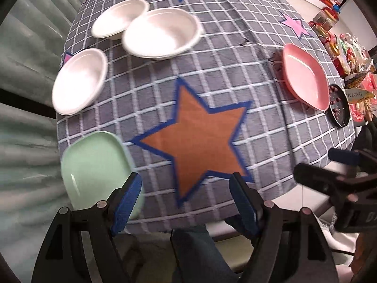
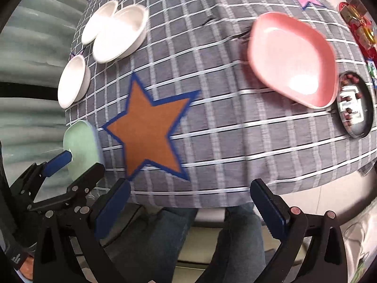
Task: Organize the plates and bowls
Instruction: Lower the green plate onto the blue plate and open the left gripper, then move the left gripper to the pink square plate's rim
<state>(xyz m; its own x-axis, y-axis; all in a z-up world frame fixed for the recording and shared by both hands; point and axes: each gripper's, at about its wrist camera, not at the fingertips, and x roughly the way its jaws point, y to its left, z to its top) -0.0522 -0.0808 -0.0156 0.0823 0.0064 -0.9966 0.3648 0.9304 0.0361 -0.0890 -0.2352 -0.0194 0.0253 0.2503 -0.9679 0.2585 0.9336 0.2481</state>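
Note:
Three white bowls lie at the table's far left: one far back (image 1: 119, 18), a larger one (image 1: 162, 31) overlapping it, and one nearer (image 1: 79, 83). A green square plate (image 1: 96, 167) sits at the near left corner, also in the right wrist view (image 2: 81, 146). A pink square plate (image 1: 306, 75) (image 2: 292, 56) lies at the right. My left gripper (image 1: 188, 195) is open and empty above the near table edge, its left finger beside the green plate. My right gripper (image 2: 188, 200) is open and empty just off the near edge.
A grey checked tablecloth (image 1: 212, 54) with an orange star (image 1: 198, 136) covers the table. A dark round dish (image 2: 355, 108) holding small red pieces sits by the pink plate. A curtain hangs at the left. Cluttered shelves stand at the far right. My legs show below the table edge.

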